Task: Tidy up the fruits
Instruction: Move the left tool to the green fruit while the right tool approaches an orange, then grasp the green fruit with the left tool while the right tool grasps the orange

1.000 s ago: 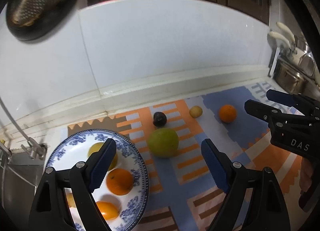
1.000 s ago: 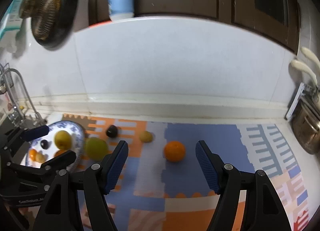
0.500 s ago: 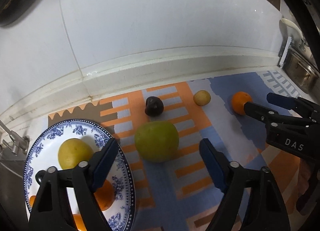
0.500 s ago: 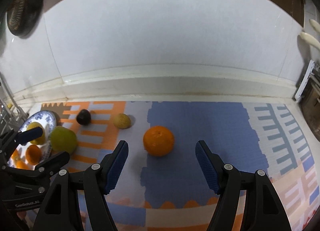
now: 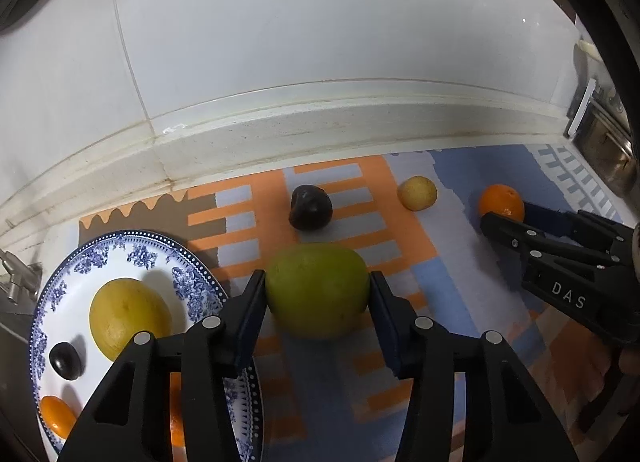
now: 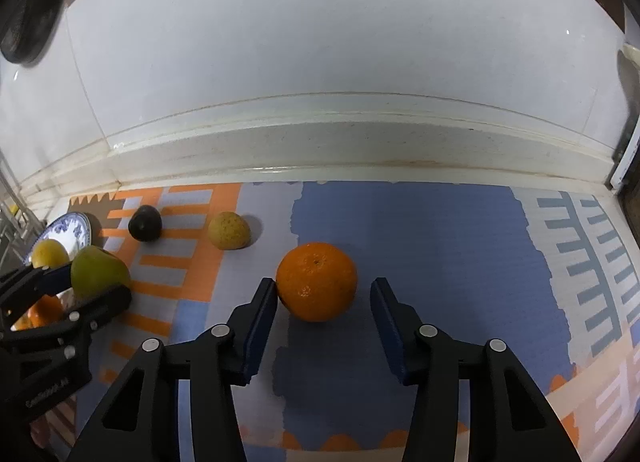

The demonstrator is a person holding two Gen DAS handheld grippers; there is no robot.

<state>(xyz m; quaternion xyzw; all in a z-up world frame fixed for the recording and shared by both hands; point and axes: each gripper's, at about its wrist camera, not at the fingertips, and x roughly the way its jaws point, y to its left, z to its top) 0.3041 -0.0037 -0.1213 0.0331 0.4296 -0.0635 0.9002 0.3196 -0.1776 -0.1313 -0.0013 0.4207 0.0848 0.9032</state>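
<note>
Left wrist view: left gripper (image 5: 317, 292) has its jaws pressed against both sides of the green fruit (image 5: 317, 289), which sits on the mat (image 5: 472, 302) just right of the plate (image 5: 188, 262); beyond it a dark plum (image 5: 311, 207). Right gripper (image 6: 323, 304) jaws spread around the orange (image 6: 316, 281), the left pad touching or nearly so, the right one apart, mid-mat, wall edge beyond.

— What sort of place is this?
— A home kitchen. White wall tiles (image 5: 320, 22) fill the top of the frame, meeting a pale counter ledge (image 6: 320, 154) across the middle.
— Anything else?
— A patterned mat (image 6: 420, 230) on the counter, a blue-and-white plate (image 5: 132, 250) of fruit at lower left (metal sink fittings (image 5: 16, 282) at the left edge), steel cookware (image 5: 608, 150) far right.
</note>
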